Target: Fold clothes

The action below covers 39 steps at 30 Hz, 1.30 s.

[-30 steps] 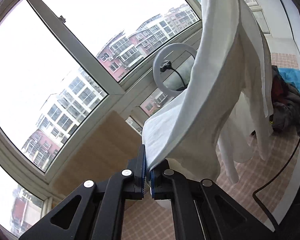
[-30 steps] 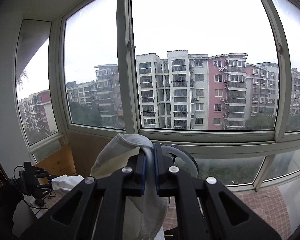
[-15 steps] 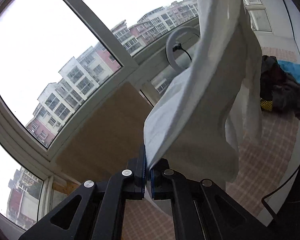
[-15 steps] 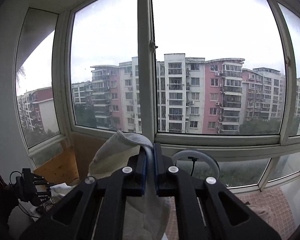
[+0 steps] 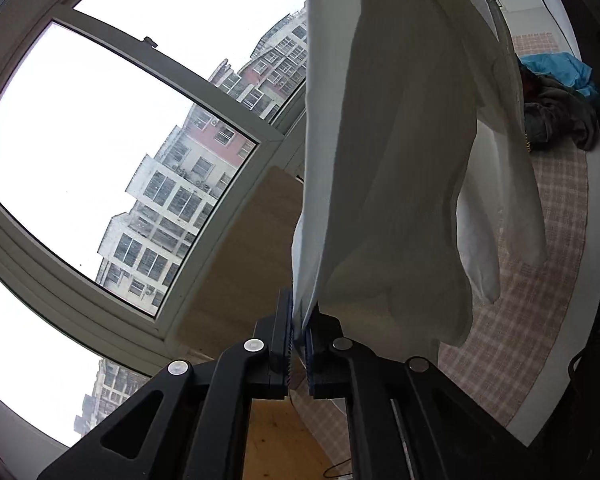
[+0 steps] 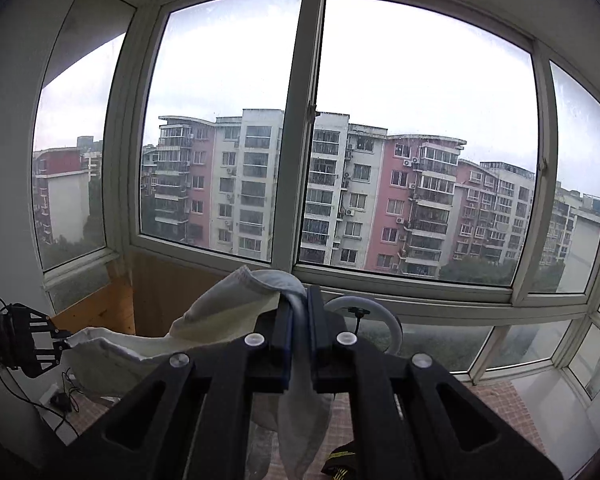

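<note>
Since a second ago both hands have swung sideways along the window (image 6: 308, 128), and the white garment (image 5: 388, 152) is now drawn out more between them, which looks like spreading it before a fold. The left gripper (image 5: 299, 336) pinches a hem edge, its jaws easing open slightly (cloth still between them). The right gripper (image 6: 299, 334) stays clamped on a bunched fold. The fabric is soft, thin, matte, hanging in long loose drapes beyond the left fingers.
</note>
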### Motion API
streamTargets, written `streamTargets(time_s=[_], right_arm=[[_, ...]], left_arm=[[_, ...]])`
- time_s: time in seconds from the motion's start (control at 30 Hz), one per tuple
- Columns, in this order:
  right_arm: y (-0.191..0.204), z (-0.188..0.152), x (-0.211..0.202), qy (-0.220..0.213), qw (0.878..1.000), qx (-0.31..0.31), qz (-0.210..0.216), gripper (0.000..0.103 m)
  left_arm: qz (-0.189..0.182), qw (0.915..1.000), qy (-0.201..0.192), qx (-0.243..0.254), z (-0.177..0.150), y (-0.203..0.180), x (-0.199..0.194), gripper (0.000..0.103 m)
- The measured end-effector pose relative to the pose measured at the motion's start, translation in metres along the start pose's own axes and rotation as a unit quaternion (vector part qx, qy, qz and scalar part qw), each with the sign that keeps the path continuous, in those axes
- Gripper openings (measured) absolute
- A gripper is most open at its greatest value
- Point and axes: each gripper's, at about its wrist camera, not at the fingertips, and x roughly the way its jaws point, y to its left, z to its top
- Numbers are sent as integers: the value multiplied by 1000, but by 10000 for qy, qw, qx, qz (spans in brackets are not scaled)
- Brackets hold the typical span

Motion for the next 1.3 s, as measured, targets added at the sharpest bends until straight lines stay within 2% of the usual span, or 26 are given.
streamTargets(time_s=[0.1, 0.2, 0.3, 0.4, 0.53, 0.6, 0.7, 0.77, 0.83, 0.93, 1.0, 1.03, 1.1, 1.13, 1.23, 1.3], right_arm=[[15, 15, -11, -118, 9996, -218, -92, 6], [26, 24, 3, -62, 9992, -381, -117, 6], [35, 21, 47, 238, 9984, -503, -27, 6], [38, -2, 122, 763, 9953, -561, 195, 6], [35, -70, 257, 1706, 9835, -468, 388, 6], [37, -113, 327, 2149, 9749, -439, 375, 6], [48, -182, 425, 2639, 9626, -587, 162, 6], [59, -229, 488, 3072, 9495, -625, 141, 7], [67, -276, 543, 3705, 9271, -539, 157, 12], [71, -330, 585, 4311, 9010, -458, 166, 17], [72, -346, 591, 4365, 8973, -664, 18, 23], [69, -347, 590, 4328, 8985, -730, -40, 27], [63, -347, 589, 4254, 9010, -835, -161, 60], [55, -343, 590, 4225, 9027, -776, -236, 62], [32, -333, 593, 4161, 9067, -536, -441, 63], [22, -324, 587, 4061, 9117, -352, -519, 63]], left_arm=[[99, 9999, 16, 128, -5, 6, -17, 8], [147, 9993, 203, 286, -12, 8, -19, 10], [-2, 9979, 584, 269, -22, 9, -2, 15], [-512, 9922, 1119, 222, -40, -3, 45, 15], [-1294, 9749, 1804, 141, -70, -37, 139, 13], [-1695, 9624, 2121, 84, -89, -63, 190, 11], [-2080, 9433, 2585, 42, -116, -102, 272, 7], [-2277, 9318, 2828, -47, -130, -126, 319, 6], [-2435, 9214, 3023, -153, -143, -148, 357, 6], [-2550, 9119, 3202, -293, -155, -172, 384, 9], [-2569, 9118, 3184, -348, -158, -171, 387, 9], [-2596, 9121, 3143, -432, -162, -165, 382, 9], [-2560, 9140, 3086, -618, -164, -148, 371, 10], [-2517, 9150, 3068, -733, -164, -139, 363, 10], [-2383, 9161, 3033, -1091, -169, -109, 342, 10], [-2358, 9165, 3008, -1179, -177, -102, 326, 10]])
